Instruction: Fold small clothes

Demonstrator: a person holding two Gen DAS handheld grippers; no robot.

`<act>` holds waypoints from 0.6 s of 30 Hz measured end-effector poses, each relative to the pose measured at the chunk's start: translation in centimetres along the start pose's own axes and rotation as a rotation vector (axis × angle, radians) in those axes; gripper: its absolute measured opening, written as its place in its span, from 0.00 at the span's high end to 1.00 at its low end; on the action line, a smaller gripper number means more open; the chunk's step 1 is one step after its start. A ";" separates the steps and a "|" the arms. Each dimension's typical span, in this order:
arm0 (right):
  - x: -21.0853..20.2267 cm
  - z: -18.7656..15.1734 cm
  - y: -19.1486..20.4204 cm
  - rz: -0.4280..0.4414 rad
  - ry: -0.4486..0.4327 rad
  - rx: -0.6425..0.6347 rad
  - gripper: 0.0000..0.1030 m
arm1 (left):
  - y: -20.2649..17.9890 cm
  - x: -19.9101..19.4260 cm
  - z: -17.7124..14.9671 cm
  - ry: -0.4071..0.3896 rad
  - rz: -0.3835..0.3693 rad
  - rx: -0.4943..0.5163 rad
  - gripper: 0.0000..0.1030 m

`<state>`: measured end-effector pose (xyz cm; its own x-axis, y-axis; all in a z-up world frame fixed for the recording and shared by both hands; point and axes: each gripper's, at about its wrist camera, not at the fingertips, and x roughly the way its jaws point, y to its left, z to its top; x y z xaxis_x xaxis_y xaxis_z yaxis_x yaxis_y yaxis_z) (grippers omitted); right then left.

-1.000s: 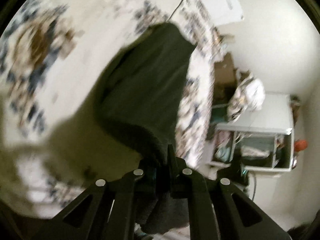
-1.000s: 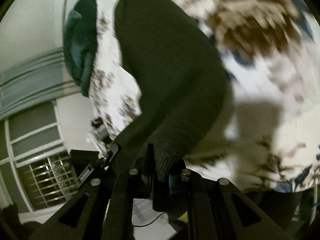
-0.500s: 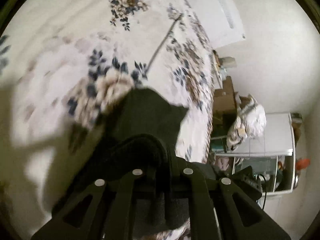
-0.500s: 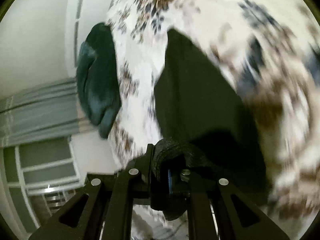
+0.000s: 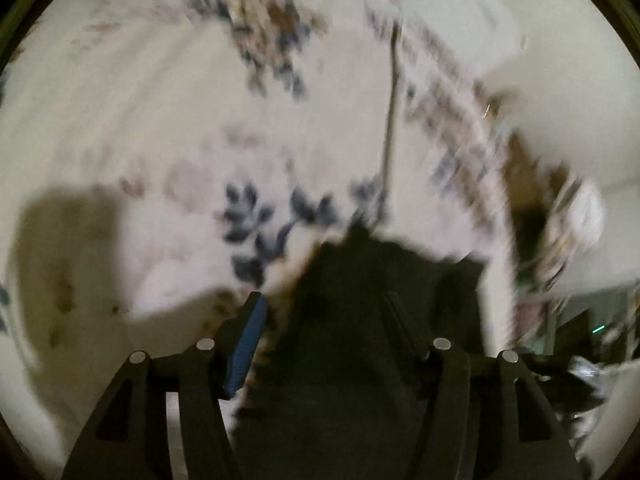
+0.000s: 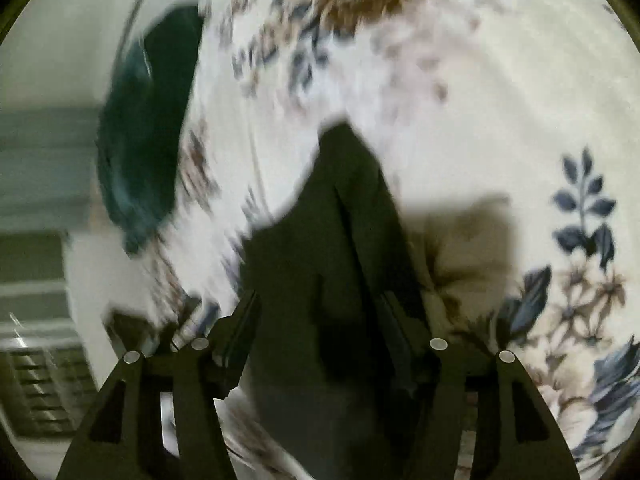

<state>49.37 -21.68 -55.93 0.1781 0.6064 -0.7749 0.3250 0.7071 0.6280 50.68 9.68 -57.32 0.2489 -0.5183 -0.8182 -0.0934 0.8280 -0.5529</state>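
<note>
Both grippers had let go since the earlier frames, when each was pinched tight on a bunched edge of the dark garment (image 5: pixel 360 320). Now the left gripper (image 5: pixel 320 308) had its jaws parted and opening, with the dark cloth lying between the fingers but not pressed by either pad; the blue ribbed pad (image 5: pixel 246 348) of one finger stood bare, clear of the fabric. The right gripper (image 6: pixel 318 300) was likewise opening, its black fingers standing either side of the garment (image 6: pixel 332 248) without clamping it. The cloth itself, a soft, matte, near-black knit, had gone from hanging in the air to lying flat on the bedspread (image 5: pixel 160 120), tapering to a point away from the right gripper. Beneath it the bedspread was white with blue leaf sprigs and brown flowers, smeared by motion blur, and shadows of the tools fell beside the garment. Farther off from the garment, at the bed's edge, lay a dark teal bundle (image 6: pixel 144 152), and beyond that a pale wall (image 6: pixel 60 40).
</note>
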 end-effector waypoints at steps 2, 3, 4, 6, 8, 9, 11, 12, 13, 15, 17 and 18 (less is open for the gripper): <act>2.1 -0.9 0.3 -0.031 0.059 -0.054 0.39 | 0.1 2.1 -0.2 0.057 0.023 0.015 0.46; 3.3 -1.3 0.5 -0.047 0.090 -0.073 0.39 | 0.1 2.4 -0.4 0.056 0.022 0.016 0.47; 4.2 -1.6 0.4 -0.061 0.107 -0.083 0.41 | -0.1 2.3 -0.5 0.044 0.016 0.021 0.58; 4.6 -2.4 0.0 -0.083 0.080 -0.089 0.84 | -0.9 1.6 -0.8 0.026 -0.041 0.053 0.97; 3.9 -2.7 -1.0 -0.062 0.040 -0.055 0.90 | -2.4 -0.5 -1.3 -0.041 -0.060 0.102 0.97; 3.0 -3.1 -1.3 -0.034 0.014 -0.041 0.90 | -3.2 -1.8 -1.4 -0.071 -0.070 0.121 0.97; 1.4 -3.5 -1.3 -0.021 -0.029 -0.055 0.90 | -4.4 -3.6 -0.8 -0.105 -0.112 0.135 0.98; 0.4 -3.8 -1.1 -0.015 -0.050 -0.068 0.90 | -4.7 -4.0 -0.4 -0.115 -0.122 0.135 0.98; -0.4 -4.1 -0.8 -0.010 -0.070 -0.078 0.90 | -5.2 -4.2 0.1 -0.118 -0.137 0.139 0.98; -2.1 -4.2 -0.2 0.000 -0.114 -0.105 0.90 | -5.5 -4.0 1.4 -0.135 -0.125 0.149 0.97; -2.6 -3.0 -0.3 -0.023 -0.141 -0.104 0.91 | -5.3 -2.6 2.7 -0.116 -0.099 0.149 0.96; -2.4 -2.4 -0.6 -0.031 -0.141 -0.089 0.91 | -4.9 -1.7 3.1 -0.083 -0.094 0.127 0.95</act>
<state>46.50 -22.75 -54.28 0.2998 0.5316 -0.7922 0.2497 0.7577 0.6030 53.75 7.18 -52.75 0.3303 -0.5797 -0.7449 0.0549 0.7996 -0.5980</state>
